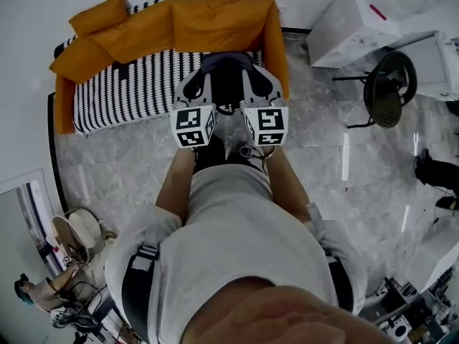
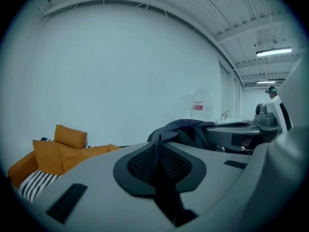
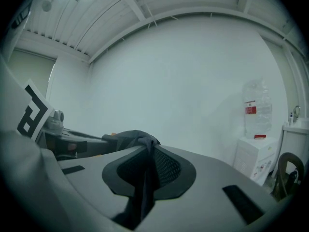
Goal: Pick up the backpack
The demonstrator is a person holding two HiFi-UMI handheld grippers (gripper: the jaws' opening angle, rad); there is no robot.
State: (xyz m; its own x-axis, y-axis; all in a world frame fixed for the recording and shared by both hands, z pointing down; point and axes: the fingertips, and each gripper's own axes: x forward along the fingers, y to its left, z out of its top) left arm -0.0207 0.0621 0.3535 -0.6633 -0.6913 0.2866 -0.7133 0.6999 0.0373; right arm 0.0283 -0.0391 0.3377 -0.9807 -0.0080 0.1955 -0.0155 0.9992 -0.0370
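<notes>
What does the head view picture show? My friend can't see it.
From above, a person holds a dark backpack with the left gripper and the right gripper, both shut on it. Beyond stands an orange sofa with a striped seat.

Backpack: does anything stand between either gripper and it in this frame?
Nothing visible does. The left gripper and the right gripper are each shut on a fold of the backpack's dark fabric, which runs between the jaws in both gripper views. The backpack is held between the two grippers.
</notes>
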